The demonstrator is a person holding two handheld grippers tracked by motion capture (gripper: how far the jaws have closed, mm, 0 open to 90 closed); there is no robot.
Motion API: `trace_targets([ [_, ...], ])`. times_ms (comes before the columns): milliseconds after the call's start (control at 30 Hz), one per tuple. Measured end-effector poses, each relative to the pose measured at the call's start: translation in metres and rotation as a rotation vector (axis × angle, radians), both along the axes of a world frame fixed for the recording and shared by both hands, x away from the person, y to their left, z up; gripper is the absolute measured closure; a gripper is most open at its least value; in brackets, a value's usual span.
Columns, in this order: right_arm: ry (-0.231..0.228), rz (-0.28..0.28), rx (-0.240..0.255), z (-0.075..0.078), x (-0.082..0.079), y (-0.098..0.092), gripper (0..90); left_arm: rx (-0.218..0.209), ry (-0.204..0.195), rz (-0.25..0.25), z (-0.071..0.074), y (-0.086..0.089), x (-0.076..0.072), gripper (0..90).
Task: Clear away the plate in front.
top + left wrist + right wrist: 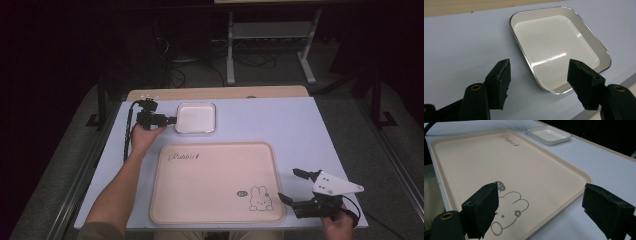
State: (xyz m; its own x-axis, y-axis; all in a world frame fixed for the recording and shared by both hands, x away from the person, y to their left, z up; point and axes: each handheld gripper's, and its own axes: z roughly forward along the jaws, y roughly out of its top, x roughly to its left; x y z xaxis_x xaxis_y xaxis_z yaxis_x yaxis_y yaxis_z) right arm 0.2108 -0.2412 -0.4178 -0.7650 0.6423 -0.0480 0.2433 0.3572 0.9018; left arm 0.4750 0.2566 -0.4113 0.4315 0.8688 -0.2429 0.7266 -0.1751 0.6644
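Observation:
A small white square dish (196, 118) with a thin metal rim lies empty at the back left of the table. My left gripper (171, 120) sits just to its left, pointing at it. In the left gripper view the jaws stand wide apart, and the left gripper (540, 83) has the dish's (556, 42) near corner between the pads, which do not touch it. A large beige tray (215, 180) with a rabbit drawing lies empty at the front centre. My right gripper (289, 184) rests open by the tray's right front corner, and the right gripper (540, 207) holds nothing over the tray (499, 160).
The pale table top (280, 125) has a wooden strip (215, 93) along its far edge. Black frame rails run down both sides. Behind the table stand a metal stand's legs (230, 55) and cables on the floor. The dish (548, 134) lies far beyond the tray in the right gripper view.

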Motion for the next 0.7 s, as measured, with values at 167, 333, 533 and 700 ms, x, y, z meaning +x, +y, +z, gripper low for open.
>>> trace_targets([
  [167, 0.003, 0.003, 0.000, -0.001, 0.001, 0.001, 12.9, 0.053, 0.088, 0.035, -0.007, -0.002, 0.013, 35.9],
  [333, 0.007, 0.012, 0.002, -0.001, 0.002, 0.002, 12.9, 0.068, 0.111, 0.026, -0.009, -0.006, 0.018, 40.6],
  [533, 0.005, 0.019, 0.001, 0.000, 0.006, 0.004, 12.9, 0.026, 0.138, 0.086, -0.016, -0.007, 0.023, 52.0],
  [700, 0.019, 0.036, 0.011, -0.003, 0.007, 0.004, 12.9, 0.060, 0.161, 0.079, -0.024, -0.012, 0.027, 56.3],
])
